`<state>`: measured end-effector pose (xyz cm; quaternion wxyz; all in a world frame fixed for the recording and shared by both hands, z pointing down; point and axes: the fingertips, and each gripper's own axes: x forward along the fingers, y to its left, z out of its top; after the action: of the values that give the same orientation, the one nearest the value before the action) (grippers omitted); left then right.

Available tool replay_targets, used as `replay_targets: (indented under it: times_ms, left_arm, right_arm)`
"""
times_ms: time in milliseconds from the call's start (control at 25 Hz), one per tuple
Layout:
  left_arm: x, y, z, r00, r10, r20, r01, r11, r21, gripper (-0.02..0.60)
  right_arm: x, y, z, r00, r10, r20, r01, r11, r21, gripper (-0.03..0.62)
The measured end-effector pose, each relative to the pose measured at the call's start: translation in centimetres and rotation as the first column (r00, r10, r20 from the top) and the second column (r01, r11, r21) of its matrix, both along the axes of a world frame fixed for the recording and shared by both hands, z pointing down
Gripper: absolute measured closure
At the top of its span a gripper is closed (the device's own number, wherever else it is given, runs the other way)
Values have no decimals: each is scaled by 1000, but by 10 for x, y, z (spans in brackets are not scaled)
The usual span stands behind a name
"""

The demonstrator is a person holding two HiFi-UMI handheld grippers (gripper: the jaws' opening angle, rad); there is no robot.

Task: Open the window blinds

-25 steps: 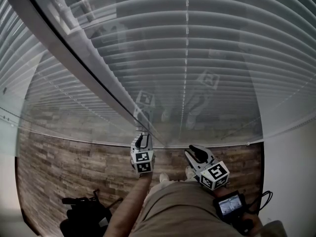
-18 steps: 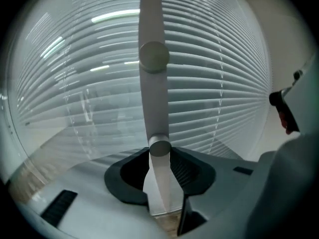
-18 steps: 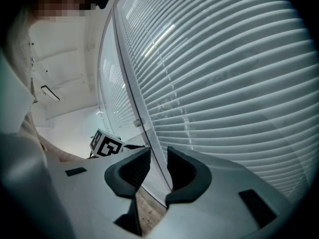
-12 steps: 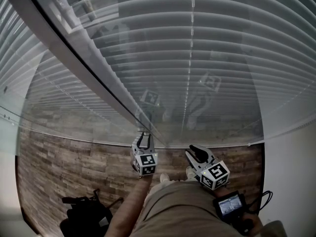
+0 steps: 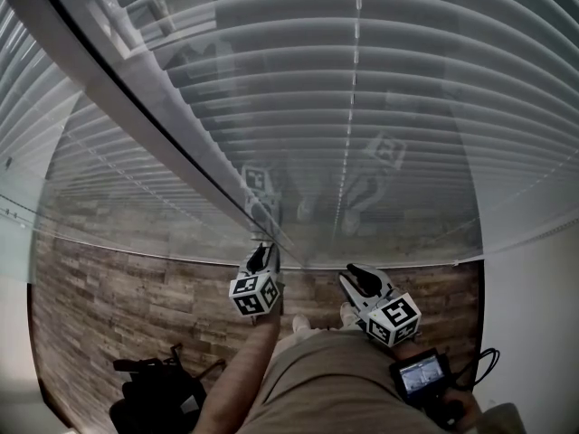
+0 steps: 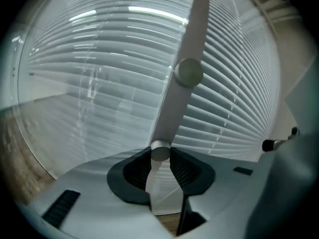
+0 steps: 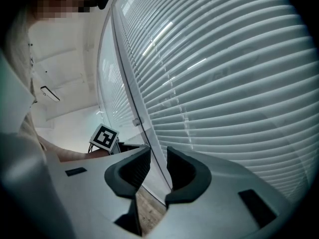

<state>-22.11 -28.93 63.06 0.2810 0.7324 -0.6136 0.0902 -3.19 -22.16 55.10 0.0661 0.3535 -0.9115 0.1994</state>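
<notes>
While the left gripper (image 6: 160, 156) pinches the tilt wand (image 6: 174, 108) between half-closed jaws, it has rolled since a second ago, twisting the wand. The blinds (image 5: 380, 107) ahead look mostly shut. The right gripper (image 7: 158, 158), jaws apart, holds nothing.

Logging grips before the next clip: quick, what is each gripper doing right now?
Left gripper: closed on the lower end of the blind wand.
Right gripper: open, holding nothing.
</notes>
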Motion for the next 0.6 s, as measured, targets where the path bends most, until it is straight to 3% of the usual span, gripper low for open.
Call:
replay_targets:
  times_ms: [160, 280, 400, 520, 600]
  left_arm:
    - [0, 0, 0, 990, -24, -141, 22, 1000, -20, 451]
    - [-1, 0, 1, 967, -34, -254, 27, 999, -29, 451]
    - [-1, -1, 1, 947, -42, -319, 34, 999, -30, 451]
    - [-2, -2, 0, 912, -59, -406, 52, 998, -30, 451]
    - [-2, -2, 1, 872, -68, -485, 60, 998, -33, 451]
  right_arm:
    - [-3, 0, 0, 1000, -8, 3, 8, 1000, 1, 496]
    - [-5, 0, 0, 1000, -12, 3, 12, 1000, -1, 496]
    - [-7, 0, 0, 1000, -17, 4, 17, 1000, -1, 496]
    - [-9, 0, 0, 1000, -21, 5, 21, 1000, 0, 496]
    - [-8, 1, 1, 1000, -19, 6, 19, 1000, -3, 496]
